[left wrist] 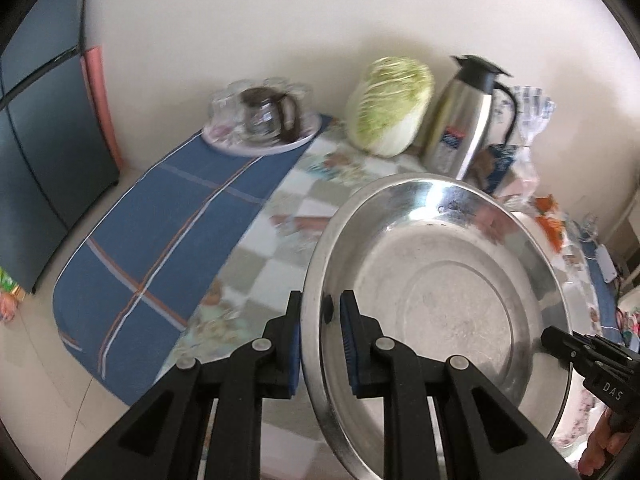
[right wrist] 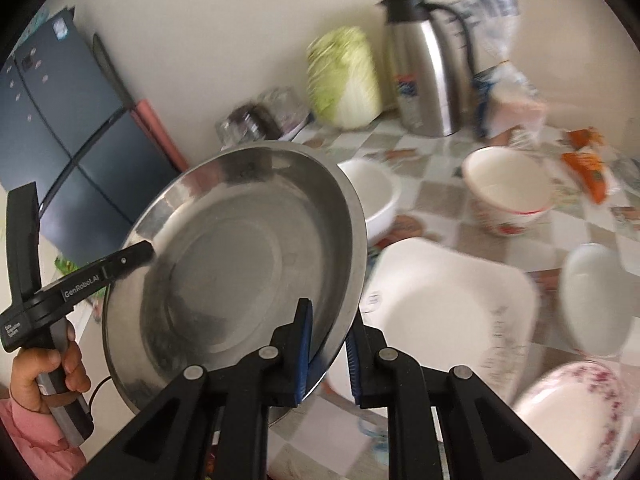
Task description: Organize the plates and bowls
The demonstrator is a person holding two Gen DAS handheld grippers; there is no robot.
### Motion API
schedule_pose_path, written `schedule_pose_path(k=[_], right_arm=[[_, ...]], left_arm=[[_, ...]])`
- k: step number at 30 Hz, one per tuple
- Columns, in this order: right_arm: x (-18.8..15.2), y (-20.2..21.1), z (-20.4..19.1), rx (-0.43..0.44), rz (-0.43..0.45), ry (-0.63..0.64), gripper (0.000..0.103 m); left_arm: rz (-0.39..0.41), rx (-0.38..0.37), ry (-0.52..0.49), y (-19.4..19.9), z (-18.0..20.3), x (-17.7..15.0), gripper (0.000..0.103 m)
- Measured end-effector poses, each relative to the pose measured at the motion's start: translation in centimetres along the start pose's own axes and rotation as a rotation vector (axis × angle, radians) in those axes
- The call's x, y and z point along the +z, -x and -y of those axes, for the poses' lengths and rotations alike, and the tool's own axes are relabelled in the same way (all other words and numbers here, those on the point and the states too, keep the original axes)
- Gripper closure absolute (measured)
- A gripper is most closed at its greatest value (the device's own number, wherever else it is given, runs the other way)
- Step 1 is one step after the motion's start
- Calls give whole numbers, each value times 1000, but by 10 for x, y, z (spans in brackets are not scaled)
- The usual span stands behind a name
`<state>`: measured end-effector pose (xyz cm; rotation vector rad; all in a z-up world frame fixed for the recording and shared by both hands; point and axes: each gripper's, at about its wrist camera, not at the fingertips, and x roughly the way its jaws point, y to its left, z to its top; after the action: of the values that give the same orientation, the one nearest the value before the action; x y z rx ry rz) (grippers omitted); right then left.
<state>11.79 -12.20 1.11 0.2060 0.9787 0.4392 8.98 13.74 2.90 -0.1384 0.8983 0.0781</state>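
Steel basin (left wrist: 440, 304), wide and shallow, hangs tilted above the checked tablecloth (left wrist: 280, 216), gripped at opposite rims by both claws. The left gripper (left wrist: 320, 320) has its jaws nearly together on the basin's left rim, one blue pad inside the bowl and the other outside it. The right gripper (right wrist: 329, 336) pinches the opposite rim in the same way, its jaws as tight as they go. From the left claw's view the right claw's black tip meets the basin's far rim at the right; from the right claw's view the left claw's finger lies on the rim at the left, with a hand (right wrist: 44, 372) and a pink sleeve (right wrist: 28, 436) below it.

Ahead of the left claw and to its left lies a blue striped cloth (left wrist: 168, 232), with a tray of glassware (left wrist: 260, 116) at its far end. Farther ahead stand a napa cabbage (left wrist: 390, 106) and a steel thermos jug (left wrist: 466, 120) against the wall.

Just right of the right claw, on the table, sits a white square plate (right wrist: 452, 304). Beyond it are a white bowl (right wrist: 376, 196) and a bowl with a red-patterned rim (right wrist: 508, 192). A small white dish (right wrist: 592, 300) stands further right, and a floral plate (right wrist: 572, 412) lies nearest, at the lower right.
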Motion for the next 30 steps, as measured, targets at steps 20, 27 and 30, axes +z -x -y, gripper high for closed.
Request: schedule_pose_path(k=[20,27,30], right_arm=[[-20,85,111,-146,140,-189,85],[-27,75,133,-199,94,-225,85],[-29,66,137,-207,67,-229,85]], left_arm=[[-9,-53,-177,-4,153,7,84],[-43,-58,-168,-30,171,0,84],[-60,-66,-151,-42,169,-6,84]])
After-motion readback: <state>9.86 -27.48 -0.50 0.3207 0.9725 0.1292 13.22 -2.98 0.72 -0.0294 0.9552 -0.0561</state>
